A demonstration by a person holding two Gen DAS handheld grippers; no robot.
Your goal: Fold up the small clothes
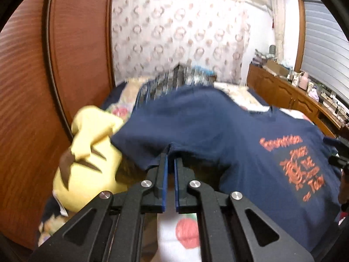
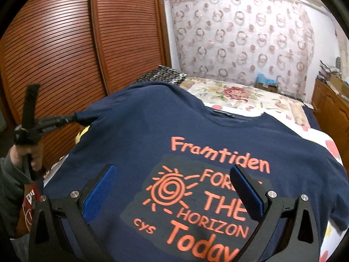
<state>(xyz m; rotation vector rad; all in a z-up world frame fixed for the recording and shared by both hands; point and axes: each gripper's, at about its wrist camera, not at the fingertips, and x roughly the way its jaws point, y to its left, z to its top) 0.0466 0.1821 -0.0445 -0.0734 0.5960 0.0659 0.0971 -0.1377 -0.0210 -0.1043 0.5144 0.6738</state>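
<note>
A small navy-blue cotton T-shirt point(image 2: 196, 144) lies face up, spread across the floral-covered bed point(image 2: 240, 96), its collar towards the far wall. Orange print shows a spiral sun and the words "Framtiden", "THE HORIZON", "Today". One sleeve edge is pinched and raised.

T-shirt point(image 2: 218, 131): navy, orange print | plush toy point(image 1: 87, 152): yellow, brown stripes

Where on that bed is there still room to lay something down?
The floral bedspread past the navy printed T-shirt's collar, towards the curtain, lies bare. It is crowded at the wardrobe side, by the yellow plush toy.
</note>
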